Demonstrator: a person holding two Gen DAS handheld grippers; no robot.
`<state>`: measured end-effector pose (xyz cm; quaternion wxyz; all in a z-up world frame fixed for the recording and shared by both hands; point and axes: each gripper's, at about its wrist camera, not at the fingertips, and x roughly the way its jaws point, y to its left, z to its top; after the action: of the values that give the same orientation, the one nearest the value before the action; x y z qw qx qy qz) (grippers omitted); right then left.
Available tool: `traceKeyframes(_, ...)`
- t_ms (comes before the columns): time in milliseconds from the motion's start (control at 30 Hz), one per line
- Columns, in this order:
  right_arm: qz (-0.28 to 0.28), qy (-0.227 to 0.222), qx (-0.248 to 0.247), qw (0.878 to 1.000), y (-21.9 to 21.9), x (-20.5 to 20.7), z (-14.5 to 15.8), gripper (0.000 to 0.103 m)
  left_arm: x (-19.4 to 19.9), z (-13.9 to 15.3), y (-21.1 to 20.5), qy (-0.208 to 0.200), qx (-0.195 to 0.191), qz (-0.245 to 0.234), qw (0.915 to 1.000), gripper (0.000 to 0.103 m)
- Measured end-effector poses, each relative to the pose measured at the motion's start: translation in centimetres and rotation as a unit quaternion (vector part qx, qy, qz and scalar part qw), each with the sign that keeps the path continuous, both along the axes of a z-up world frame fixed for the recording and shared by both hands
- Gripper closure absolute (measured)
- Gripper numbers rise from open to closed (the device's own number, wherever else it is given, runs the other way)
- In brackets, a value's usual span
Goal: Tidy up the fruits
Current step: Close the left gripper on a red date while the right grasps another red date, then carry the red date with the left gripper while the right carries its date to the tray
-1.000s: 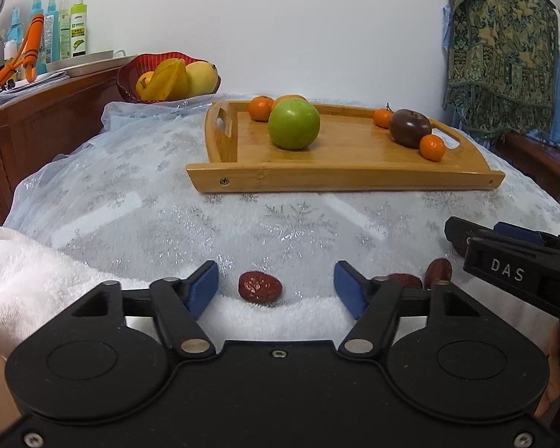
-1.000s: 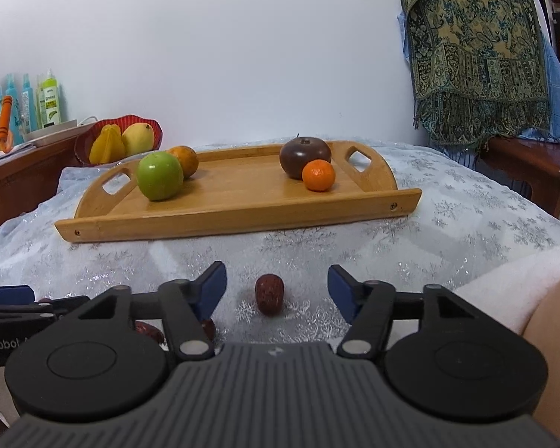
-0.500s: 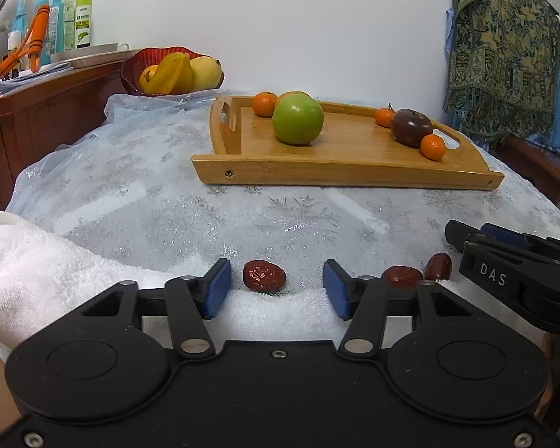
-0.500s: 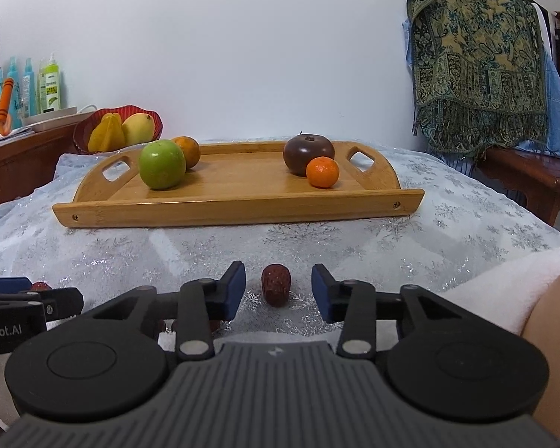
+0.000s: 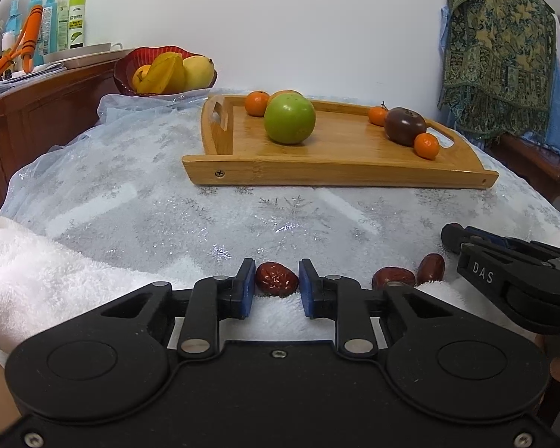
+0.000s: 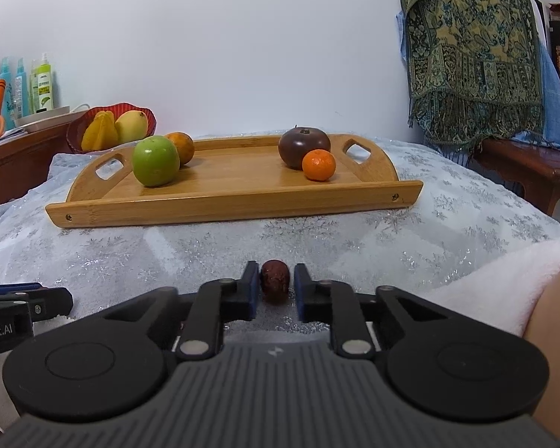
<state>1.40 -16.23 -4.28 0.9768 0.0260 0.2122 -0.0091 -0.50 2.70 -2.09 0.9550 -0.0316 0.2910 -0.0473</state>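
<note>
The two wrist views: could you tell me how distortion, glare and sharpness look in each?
Left wrist view: fisheye bends the wooden tray, sparkly glare on the tablecloth, jujube sharp. Right wrist view: tray's front rail bows, corners vignetted dark, wall evenly lit, soft shadows.

Left gripper (image 5: 274, 284): jaws, wide apart a second ago, now narrowed onto the date (image 5: 275, 279), pads at both its sides. Right gripper (image 6: 276, 286): jaws likewise narrowed from wide to close about a second date (image 6: 275, 281), pads just beside it.
</note>
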Motion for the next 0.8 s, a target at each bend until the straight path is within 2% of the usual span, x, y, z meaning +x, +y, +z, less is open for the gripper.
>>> traceKeyframes(433, -0.001, -0.012, 0.011, 1.000, -0.4, -0.1, 0.8, 0.083, 0.9, 1.6, -0.9, -0.020, 0.005, -0.005, 0.9998, 0.080)
traceKeyframes(800, 0.018, -0.058, 0.009, 0.998, -0.7, 1.4, 3.9, 0.083, 4.3, 5.1, -1.5, -0.039, -0.007, -0.022, 0.9990, 0.080)
